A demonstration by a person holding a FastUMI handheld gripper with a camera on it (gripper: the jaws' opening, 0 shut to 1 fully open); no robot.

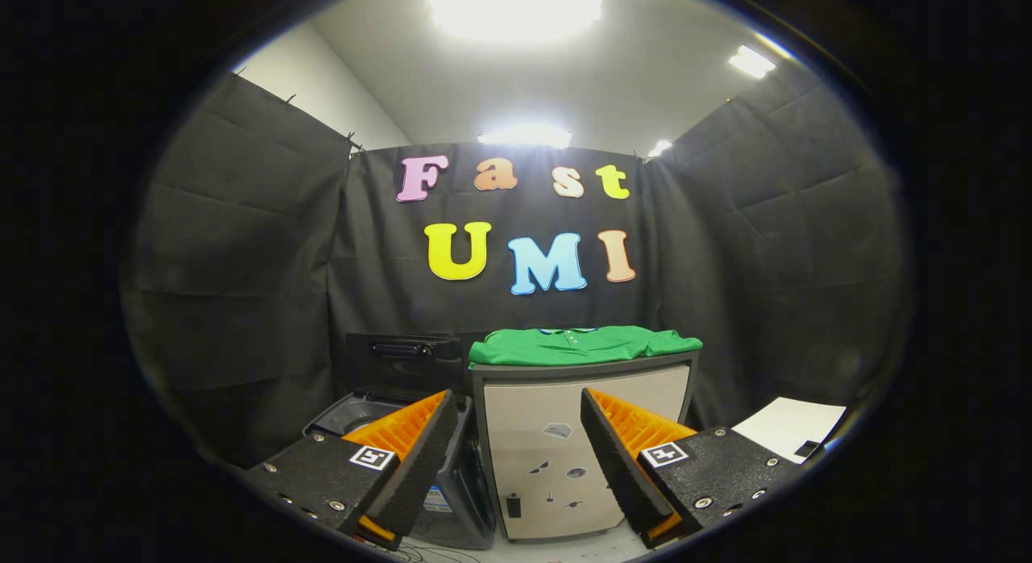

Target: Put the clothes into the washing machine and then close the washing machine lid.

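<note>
A folded green shirt (582, 344) lies on top of a beige cabinet (586, 434) straight ahead, well beyond my fingers. Left of the cabinet stands the grey washing machine (451, 498) with its dark lid (403, 361) raised upright at the back; part of its top opening (355, 414) shows behind my left finger. My gripper (516, 434) is open with nothing between its orange-and-black fingers (411, 450), which frame the cabinet's front from a distance.
A white sheet (786, 427) lies on a surface to the right, beyond my right finger. Black cloth walls close the booth behind and on both sides. Pale floor with thin cables (427, 553) shows below the washing machine.
</note>
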